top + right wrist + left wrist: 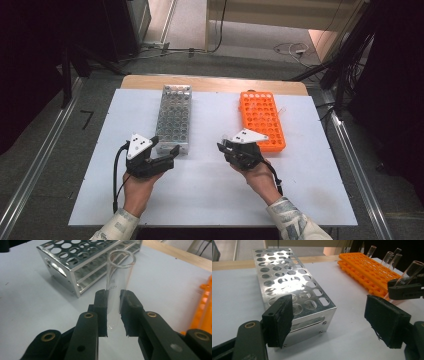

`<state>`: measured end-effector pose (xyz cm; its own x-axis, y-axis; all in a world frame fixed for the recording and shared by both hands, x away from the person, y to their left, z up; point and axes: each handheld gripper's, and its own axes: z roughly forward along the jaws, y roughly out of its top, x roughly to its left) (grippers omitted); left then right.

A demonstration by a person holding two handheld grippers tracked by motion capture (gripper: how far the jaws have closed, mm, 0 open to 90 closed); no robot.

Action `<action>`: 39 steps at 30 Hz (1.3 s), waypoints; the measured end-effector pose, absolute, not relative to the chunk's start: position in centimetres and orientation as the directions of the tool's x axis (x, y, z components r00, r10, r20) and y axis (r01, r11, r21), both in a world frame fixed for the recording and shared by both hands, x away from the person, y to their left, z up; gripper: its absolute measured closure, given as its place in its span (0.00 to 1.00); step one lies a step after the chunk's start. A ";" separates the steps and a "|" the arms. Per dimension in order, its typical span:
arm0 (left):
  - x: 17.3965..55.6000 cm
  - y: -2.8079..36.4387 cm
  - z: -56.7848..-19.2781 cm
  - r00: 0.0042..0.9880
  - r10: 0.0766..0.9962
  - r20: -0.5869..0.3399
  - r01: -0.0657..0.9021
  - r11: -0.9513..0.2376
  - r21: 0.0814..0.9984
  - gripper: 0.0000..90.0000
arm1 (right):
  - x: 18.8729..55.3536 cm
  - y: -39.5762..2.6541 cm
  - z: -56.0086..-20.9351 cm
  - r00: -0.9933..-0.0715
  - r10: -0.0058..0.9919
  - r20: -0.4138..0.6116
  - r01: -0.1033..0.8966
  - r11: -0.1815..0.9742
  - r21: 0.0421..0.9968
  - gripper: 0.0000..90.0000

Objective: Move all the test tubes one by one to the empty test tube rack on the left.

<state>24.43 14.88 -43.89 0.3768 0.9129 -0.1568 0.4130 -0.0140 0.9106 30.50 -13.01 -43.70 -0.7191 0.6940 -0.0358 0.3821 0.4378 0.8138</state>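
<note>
The right gripper (113, 312) has its two black jaws clamped on a clear glass test tube (117, 285), the pads pressing on either side of the lower part of the tube while its open rim stands up above them, tilted slightly away from the camera that rides on that gripper. From above, that gripper (223, 145) sits over the white table top (210, 200), just off the near left corner of the orange rack (261, 120), with the person's hand (257, 175) behind it. The left gripper (328, 320) is holding nothing: its jaws stand well apart with only bare table between the pads. It hovers at the near end of the metal rack (292, 287), whose shiny top is full of round holes; in the high view the left gripper (172, 152) is just beside that rack's near short end (174, 117). Looking along the left gripper, the held tube (409, 275) shows at the far right, gripped by the other tool, and several more glass tubes (390, 258) stand tilted in the orange rack (367, 267) behind it. The two racks lie side by side, well apart, on the white surface.
</note>
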 end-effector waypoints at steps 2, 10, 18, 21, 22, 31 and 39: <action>24.6 14.4 -43.9 0.392 0.906 -0.160 0.414 -0.019 0.910 0.28 | 30.4 -12.4 -43.8 -0.729 0.683 -0.038 0.378 0.448 0.810 0.82; 25.1 12.6 -43.7 0.449 0.881 -0.152 0.412 -0.053 0.910 0.32 | 30.3 -10.6 -44.5 -0.757 0.652 -0.044 0.368 0.480 0.796 0.82; 24.9 11.9 -43.0 0.496 0.853 -0.163 0.389 -0.051 0.920 0.42 | 30.1 -9.5 -44.7 -0.777 0.627 -0.052 0.349 0.498 0.794 0.82; 24.9 11.7 -42.9 0.507 0.847 -0.160 0.385 -0.056 0.921 0.45 | 30.0 -9.4 -44.7 -0.780 0.624 -0.049 0.351 0.501 0.791 0.82; 24.9 11.6 -42.9 0.510 0.845 -0.163 0.384 -0.054 0.922 0.46 | 30.0 -9.2 -44.7 -0.780 0.623 -0.047 0.352 0.499 0.792 0.82; 25.1 10.7 -43.1 0.558 0.817 -0.147 0.377 -0.092 0.922 0.56 | 29.7 -8.3 -44.8 -0.800 0.598 -0.049 0.336 0.515 0.789 0.82; 25.3 9.9 -43.3 0.594 0.792 -0.138 0.377 -0.124 0.918 0.69 | 29.3 -7.6 -44.7 -0.814 0.579 -0.041 0.327 0.516 0.792 0.82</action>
